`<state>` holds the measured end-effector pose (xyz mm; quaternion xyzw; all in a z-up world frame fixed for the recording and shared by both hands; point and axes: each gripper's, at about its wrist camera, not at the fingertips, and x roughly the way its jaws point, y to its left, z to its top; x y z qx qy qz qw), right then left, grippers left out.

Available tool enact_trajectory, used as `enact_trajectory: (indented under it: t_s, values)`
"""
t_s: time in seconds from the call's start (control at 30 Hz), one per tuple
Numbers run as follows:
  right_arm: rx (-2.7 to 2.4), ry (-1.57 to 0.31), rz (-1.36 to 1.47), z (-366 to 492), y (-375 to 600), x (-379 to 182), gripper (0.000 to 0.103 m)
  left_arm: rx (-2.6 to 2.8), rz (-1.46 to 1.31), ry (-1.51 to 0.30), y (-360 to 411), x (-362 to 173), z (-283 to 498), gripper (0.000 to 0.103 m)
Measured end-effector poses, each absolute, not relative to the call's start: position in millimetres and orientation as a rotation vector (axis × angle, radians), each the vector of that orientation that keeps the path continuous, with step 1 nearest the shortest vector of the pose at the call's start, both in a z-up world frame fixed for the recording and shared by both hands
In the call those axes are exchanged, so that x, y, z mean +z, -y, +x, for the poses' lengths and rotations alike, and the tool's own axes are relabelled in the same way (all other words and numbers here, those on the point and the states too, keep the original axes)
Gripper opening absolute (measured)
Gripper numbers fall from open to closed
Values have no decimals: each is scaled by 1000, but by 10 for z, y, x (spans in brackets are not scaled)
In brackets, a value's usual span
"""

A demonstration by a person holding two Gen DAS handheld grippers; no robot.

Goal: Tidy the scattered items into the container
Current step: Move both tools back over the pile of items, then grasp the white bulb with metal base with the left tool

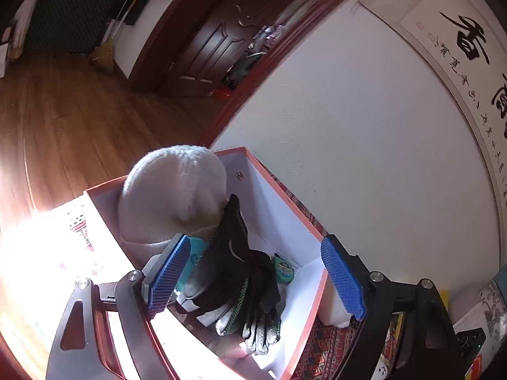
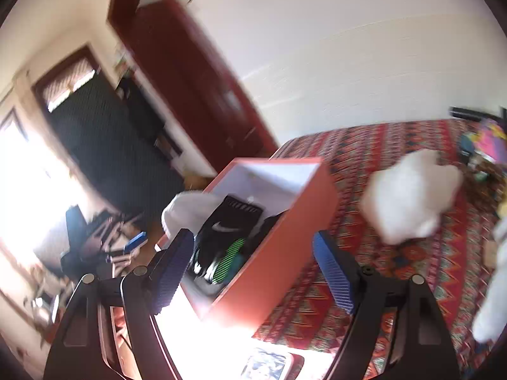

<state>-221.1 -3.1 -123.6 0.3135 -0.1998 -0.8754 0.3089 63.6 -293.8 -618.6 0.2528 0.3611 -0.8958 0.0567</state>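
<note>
An orange box [image 1: 276,180] with a white inside stands on a red patterned cloth. In it lie a white knit hat [image 1: 172,190], black gloves [image 1: 240,272] with green trim, and some teal things [image 1: 284,269]. My left gripper [image 1: 256,277] hovers over the box, open, its blue pads wide on either side of the gloves without touching them. In the right wrist view my right gripper [image 2: 253,272] is open in front of the box [image 2: 279,237], with nothing held. A white fluffy item [image 2: 408,196] lies on the cloth to the right of the box.
The patterned cloth [image 2: 396,145] spreads right towards a pile of colourful clutter [image 2: 484,145]. A white wall [image 1: 348,126] rises just behind the box. A dark wooden door [image 1: 215,47] and wooden floor [image 1: 63,110] lie left. Strong glare washes out the near left.
</note>
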Motion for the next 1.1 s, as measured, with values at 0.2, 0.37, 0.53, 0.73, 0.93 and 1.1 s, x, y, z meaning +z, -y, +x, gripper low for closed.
enact_trajectory:
  t_s: [0.2, 0.37, 0.53, 0.73, 0.93, 1.1]
  values:
    - [-2451, 972, 740, -1912, -1378, -1364, 78, -2912, 901, -976, 2060, -6091, 272, 84]
    - [-2554, 1168, 713, -1808, -2175, -1565, 79, -3038, 1132, -962, 1099, -6225, -91, 84]
    - [-2596, 1253, 729, -1818, -2572, -1722, 79, -3086, 1394, -925, 164, -6497, -381, 84]
    - [-2642, 1360, 790, -1834, -2999, -2026, 79, -3130, 1641, -828, -827, -6757, -699, 84]
    - [-2653, 1517, 806, -1783, -3582, -2257, 79, -3167, 1777, -478, -1805, -6979, -1318, 84]
    - [-2616, 1676, 785, -1755, -3882, -2401, 79, -3079, 1949, -194, -2380, -7394, -1771, 84]
